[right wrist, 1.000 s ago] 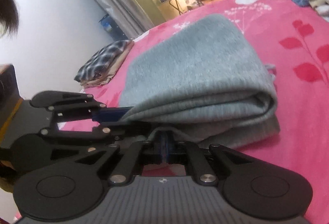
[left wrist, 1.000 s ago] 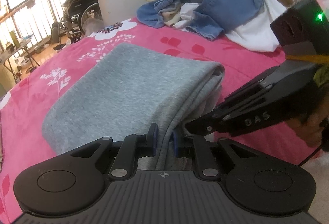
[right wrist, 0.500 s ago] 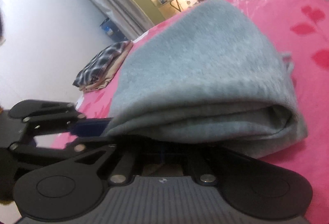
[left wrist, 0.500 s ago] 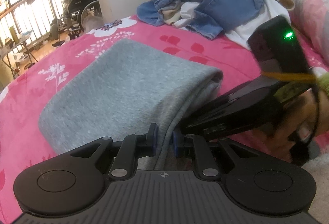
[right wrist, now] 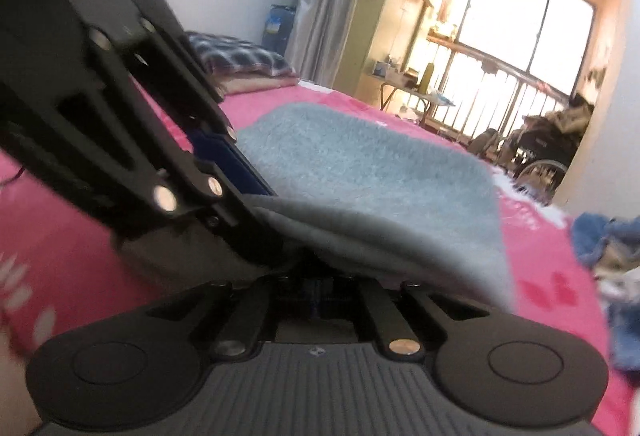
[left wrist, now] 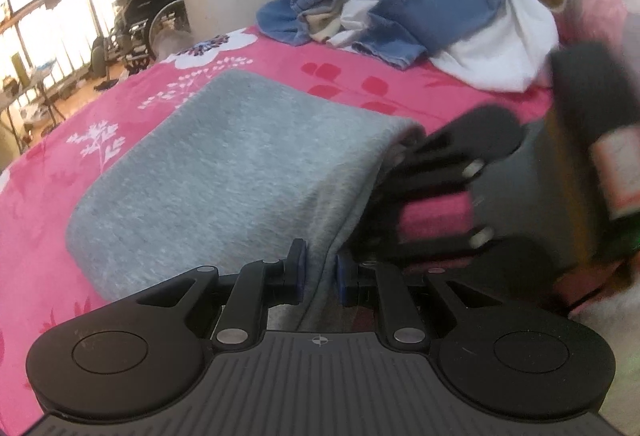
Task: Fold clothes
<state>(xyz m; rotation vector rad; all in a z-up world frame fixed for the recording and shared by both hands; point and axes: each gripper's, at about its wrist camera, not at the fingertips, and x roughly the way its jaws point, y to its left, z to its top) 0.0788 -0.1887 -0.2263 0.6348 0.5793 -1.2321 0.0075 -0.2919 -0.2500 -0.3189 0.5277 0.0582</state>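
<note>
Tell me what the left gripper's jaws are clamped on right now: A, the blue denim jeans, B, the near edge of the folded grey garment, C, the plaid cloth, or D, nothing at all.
B: in the left wrist view the left gripper has its jaws closed on the near edge of the grey garment, while the denim jeans lie far off in the pile.
</note>
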